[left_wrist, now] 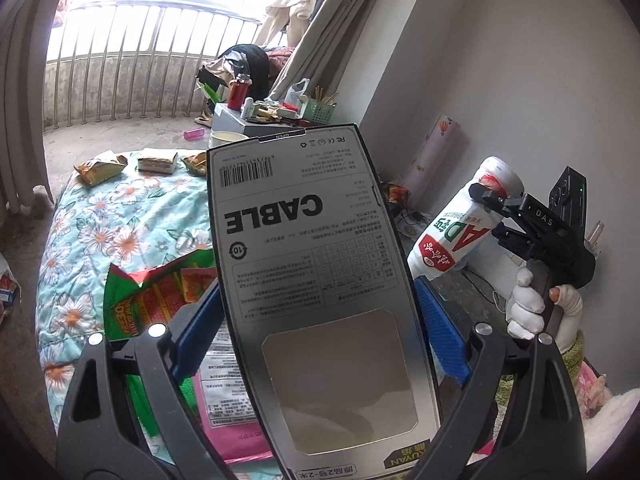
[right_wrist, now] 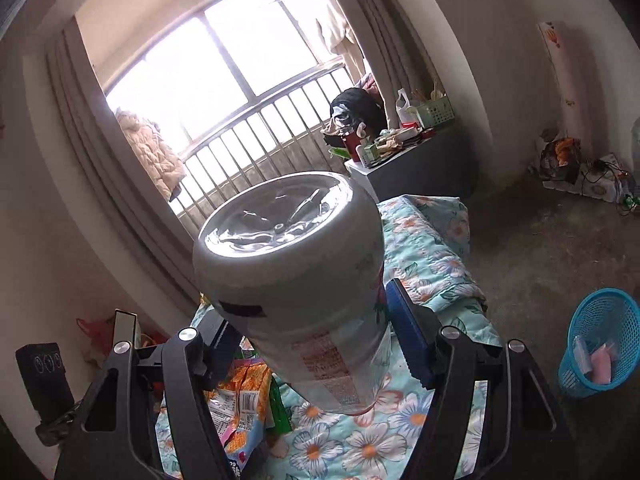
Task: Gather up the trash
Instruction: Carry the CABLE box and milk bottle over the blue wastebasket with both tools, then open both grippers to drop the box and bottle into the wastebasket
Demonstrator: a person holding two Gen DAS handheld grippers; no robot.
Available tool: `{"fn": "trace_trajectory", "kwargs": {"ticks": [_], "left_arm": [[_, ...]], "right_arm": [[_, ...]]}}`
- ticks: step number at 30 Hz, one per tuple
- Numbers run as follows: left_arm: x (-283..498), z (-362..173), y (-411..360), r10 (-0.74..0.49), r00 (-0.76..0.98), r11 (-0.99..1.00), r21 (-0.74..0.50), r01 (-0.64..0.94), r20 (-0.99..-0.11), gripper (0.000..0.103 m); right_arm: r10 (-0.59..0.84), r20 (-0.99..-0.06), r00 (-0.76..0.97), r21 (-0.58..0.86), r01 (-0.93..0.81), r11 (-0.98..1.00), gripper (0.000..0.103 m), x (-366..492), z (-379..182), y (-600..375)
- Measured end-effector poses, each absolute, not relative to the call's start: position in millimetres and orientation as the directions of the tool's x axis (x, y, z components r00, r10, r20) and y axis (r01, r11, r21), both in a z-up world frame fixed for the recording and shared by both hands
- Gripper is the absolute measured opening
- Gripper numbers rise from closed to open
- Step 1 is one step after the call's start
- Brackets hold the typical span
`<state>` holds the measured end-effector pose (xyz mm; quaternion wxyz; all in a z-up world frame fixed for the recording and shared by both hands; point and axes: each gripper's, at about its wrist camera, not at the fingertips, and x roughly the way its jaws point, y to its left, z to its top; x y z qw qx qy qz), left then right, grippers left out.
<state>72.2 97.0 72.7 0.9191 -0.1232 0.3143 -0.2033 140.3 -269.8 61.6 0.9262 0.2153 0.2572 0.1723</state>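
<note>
1. Left wrist view: the left gripper (left_wrist: 320, 344) pinches a flat grey cardboard box with the word CABLE on it (left_wrist: 308, 264) between its 2 blue pads. The box stands up tall in the jaws, lifted off the bed, most likely so it can be carried away as trash.
2. In the same view, a hand in a white glove (left_wrist: 536, 308) holds the right gripper (left_wrist: 490, 200), which squeezes a white plastic drink bottle with red and green print (left_wrist: 460, 232). The bottle tilts in the air near the grey wall.
3. Right wrist view: the bottle's round, dimpled bottom (right_wrist: 276, 220) points at the window, and the bottle fills the gap between the right gripper's pads. It looks empty and light.
4. A round blue mesh basket (right_wrist: 600, 340) sits on the floor by the bed, with some pink trash inside. I think both things should go there.
5. More trash lies on the flowery blue bed cover (left_wrist: 120, 216): a torn green and red snack bag (left_wrist: 160, 292) and 3 small yellow snack packs (left_wrist: 100, 168) at the far end.
6. The box is wide and thin, so it could tip in the jaws.
</note>
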Motion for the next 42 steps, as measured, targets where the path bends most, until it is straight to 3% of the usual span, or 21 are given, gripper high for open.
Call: {"fn": "trace_trajectory", "kwargs": {"ticks": [7,16,27,35,37,39,42], "left_arm": [[102,91,19,-0.556,0.656,0.831,-0.35,0.432,-0.511,0.087],[158,96,-135,-0.681,0.493,0.705,-0.306,0.639,-0.541,0.087],[227,32,-349,-0.714,0.274,0.567,-0.304,0.765,-0.644,0.087],[289,-17,-457,-0.66,0.38,0.632,-0.204,0.748,-0.648,0.089],[308,-36,-484,-0.637,0.393,0.663,-0.211,0.719,-0.663,0.092],[326,-67,-506,-0.587,0.378,0.697,-0.208,0.687,-0.716,0.092],[344,-116,-525,-0.509,0.329,0.731,-0.197,0.654,-0.795,0.092]], "right_arm": [[0.367,-0.337,0.867,0.553,-0.134,0.823,0.067,99,62,-346],[0.131,-0.307,0.943,0.567,0.071,0.821,0.067,38,47,-460],[-0.041,-0.43,0.902,0.63,0.333,0.701,0.067,43,-35,-566],[-0.137,-0.472,0.871,0.664,0.453,0.594,0.068,105,-96,-634],[-0.158,-0.478,0.864,0.69,0.48,0.541,0.069,122,-125,-652],[-0.094,-0.499,0.861,0.748,0.483,0.454,0.081,143,-172,-670],[-0.028,-0.654,0.756,0.701,0.62,0.352,0.082,171,-257,-684]]}}
